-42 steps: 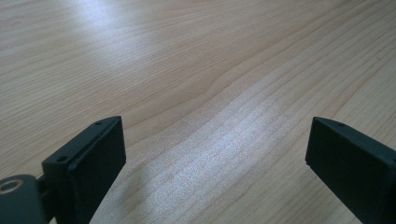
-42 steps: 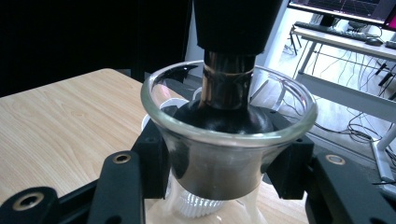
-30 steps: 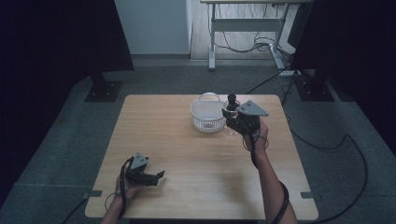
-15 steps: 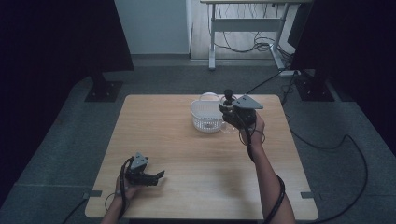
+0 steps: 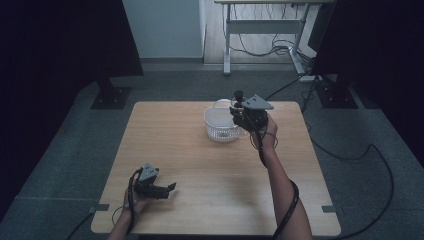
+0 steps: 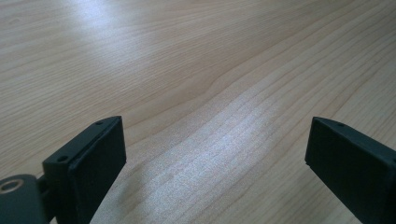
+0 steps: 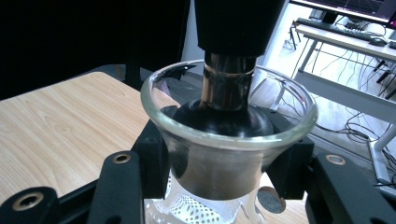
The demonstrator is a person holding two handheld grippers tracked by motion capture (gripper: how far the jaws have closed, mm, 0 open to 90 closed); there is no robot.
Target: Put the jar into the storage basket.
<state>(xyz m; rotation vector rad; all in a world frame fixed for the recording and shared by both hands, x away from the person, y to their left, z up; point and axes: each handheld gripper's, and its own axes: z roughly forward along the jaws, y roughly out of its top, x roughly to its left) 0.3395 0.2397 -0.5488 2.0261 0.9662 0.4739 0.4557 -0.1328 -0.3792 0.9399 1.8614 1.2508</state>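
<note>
My right gripper [image 5: 243, 119] is shut on a clear glass vessel with a flared rim [image 7: 205, 135]. The glass is held upright above the right side of a white perforated basket [image 5: 219, 126]. A black tool with a metal neck [image 7: 227, 88] stands in the glass, and its knob [image 5: 239, 93] sticks up above the gripper. In the right gripper view the jaws press on the glass from both sides, with the basket's mesh [image 7: 187, 207] just below. My left gripper [image 5: 169, 189] lies open on the wooden table [image 5: 175, 145] near the front left. Only bare wood lies between its pads [image 6: 98, 158].
The basket stands at the table's far middle, with a pale handle-like rim behind it. A black cable trails from each gripper, the right one along the person's forearm. A desk with cables stands beyond the table, and dark stand bases sit on the floor at both far corners.
The right gripper has carried the glass to the left and slightly up, from beside the basket to over its right edge. The left gripper has stayed in place.
</note>
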